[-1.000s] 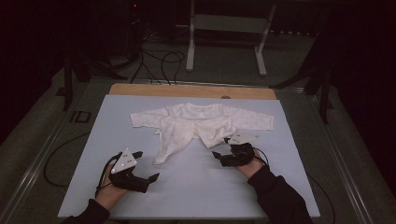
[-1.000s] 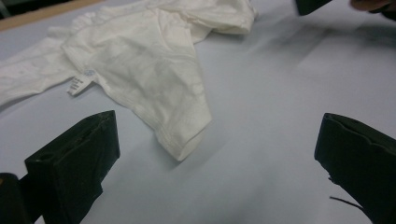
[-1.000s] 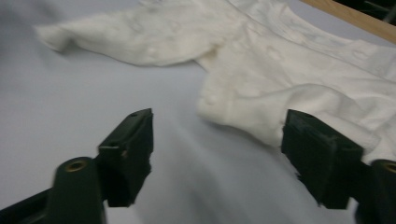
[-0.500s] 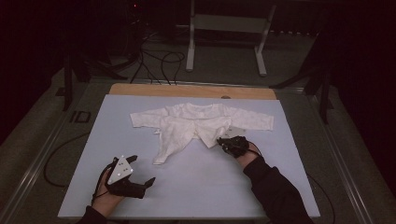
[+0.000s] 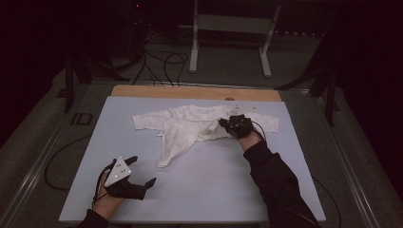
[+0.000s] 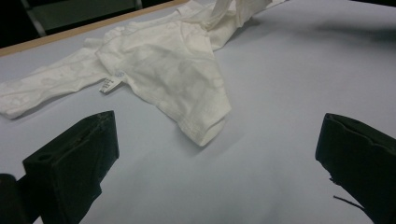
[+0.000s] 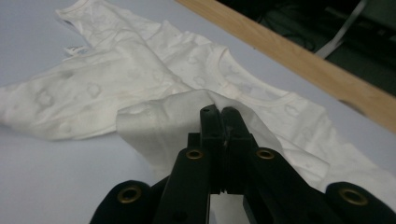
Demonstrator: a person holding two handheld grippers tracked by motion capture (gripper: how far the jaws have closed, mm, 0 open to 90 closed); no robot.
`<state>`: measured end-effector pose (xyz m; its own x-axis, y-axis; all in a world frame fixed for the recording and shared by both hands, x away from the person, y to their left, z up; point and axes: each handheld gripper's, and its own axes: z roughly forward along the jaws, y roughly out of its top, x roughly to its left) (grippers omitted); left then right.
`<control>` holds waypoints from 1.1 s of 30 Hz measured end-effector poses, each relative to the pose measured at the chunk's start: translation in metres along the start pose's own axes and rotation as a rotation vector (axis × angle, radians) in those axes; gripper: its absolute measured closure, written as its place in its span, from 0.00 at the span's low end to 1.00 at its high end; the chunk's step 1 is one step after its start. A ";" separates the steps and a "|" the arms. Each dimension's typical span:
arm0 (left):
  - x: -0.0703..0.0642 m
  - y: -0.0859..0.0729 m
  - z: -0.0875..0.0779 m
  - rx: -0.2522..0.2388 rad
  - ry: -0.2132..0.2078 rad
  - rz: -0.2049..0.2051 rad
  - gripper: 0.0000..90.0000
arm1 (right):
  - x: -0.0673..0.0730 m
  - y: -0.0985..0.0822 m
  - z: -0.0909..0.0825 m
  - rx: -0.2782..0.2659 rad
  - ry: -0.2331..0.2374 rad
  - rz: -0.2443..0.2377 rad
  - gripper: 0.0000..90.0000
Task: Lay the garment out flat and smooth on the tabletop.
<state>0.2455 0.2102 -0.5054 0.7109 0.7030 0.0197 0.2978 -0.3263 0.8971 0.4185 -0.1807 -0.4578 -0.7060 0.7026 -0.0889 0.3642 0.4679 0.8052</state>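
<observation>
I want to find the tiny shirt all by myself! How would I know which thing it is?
Look at the big pale blue table top with a wooden strip along its far edge. Near that far edge lies the small white cotton baby shirt, long sleeves spread out sideways. It is the only soft, crumpled cloth there, and the shut fingers of the black right gripper pinch one flap of it.
</observation>
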 end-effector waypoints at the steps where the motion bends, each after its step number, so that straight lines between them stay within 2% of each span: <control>1: 0.000 0.000 0.000 0.002 -0.002 0.000 0.00 | -0.004 0.002 0.007 0.017 0.009 0.024 1.00; 3: 0.000 -0.001 0.001 0.004 -0.003 -0.001 0.00 | -0.008 0.003 0.018 0.039 0.004 0.034 0.99; 4: 0.000 -0.001 0.001 0.004 -0.003 -0.001 0.00 | -0.008 0.003 0.018 0.039 0.004 0.034 0.99; 5: 0.001 -0.001 0.001 0.012 -0.003 0.000 0.00 | -0.011 0.002 0.031 0.065 0.001 0.051 0.99; 8: 0.002 -0.002 0.002 0.010 -0.007 -0.006 0.00 | -0.014 0.001 0.039 0.085 -0.003 0.058 0.99; 9: 0.003 -0.002 0.001 0.010 -0.006 -0.012 0.00 | -0.017 -0.001 0.049 0.105 -0.007 0.075 0.99; 11: 0.003 -0.002 0.001 0.011 -0.004 -0.017 0.00 | -0.020 -0.005 0.056 0.126 -0.021 0.088 0.99; 16: 0.004 -0.002 0.001 0.005 -0.007 -0.025 0.00 | -0.028 -0.017 0.068 0.169 -0.031 0.132 0.98; 19: 0.004 -0.001 0.001 -0.002 -0.003 -0.034 0.00 | -0.029 -0.026 0.073 0.191 -0.030 0.137 0.97; 20: 0.004 -0.001 0.000 -0.006 -0.004 -0.037 0.00 | -0.029 -0.027 0.073 0.186 -0.025 0.151 0.96; 24: 0.004 -0.001 0.001 -0.001 -0.006 -0.045 0.00 | -0.029 -0.023 0.066 0.175 -0.014 0.146 0.83; 25: 0.004 -0.001 0.000 0.000 -0.004 -0.044 0.00 | -0.029 -0.020 0.062 0.159 -0.008 0.151 0.77; 28: 0.004 -0.001 0.000 0.001 -0.006 -0.044 0.00 | -0.025 -0.013 0.049 0.120 0.002 0.134 0.70; 33: 0.003 0.000 0.001 0.005 -0.002 -0.039 0.00 | -0.009 -0.004 0.025 0.047 0.038 0.111 0.62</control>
<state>0.2483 0.2119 -0.5055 0.6996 0.7143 -0.0161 0.3287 -0.3018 0.8949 0.4386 -0.1761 -0.4749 -0.6820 0.7310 0.0221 0.4687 0.4136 0.7806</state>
